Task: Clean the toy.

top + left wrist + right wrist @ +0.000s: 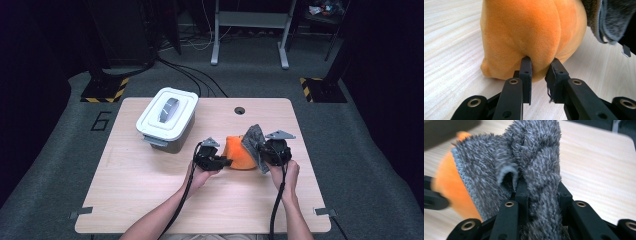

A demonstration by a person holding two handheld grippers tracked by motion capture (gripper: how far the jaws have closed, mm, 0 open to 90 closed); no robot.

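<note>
Right gripper view: cloth (pixel 534 170) hiding orange plush (pixel 451 192)

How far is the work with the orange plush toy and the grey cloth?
Done: left gripper pinches the orange plush toy; right gripper grips the grey cloth. In hand: the cloth is beside the toy's top. Left: probably wiping or covering it. The white box is closed.

A rounded orange plush toy (pixel 238 152) sits on the pale wooden table just right of centre; at its three o'clock, a fluffy grey cloth (pixel 253 140) seemingly drapes against it, bunched upright.
</note>
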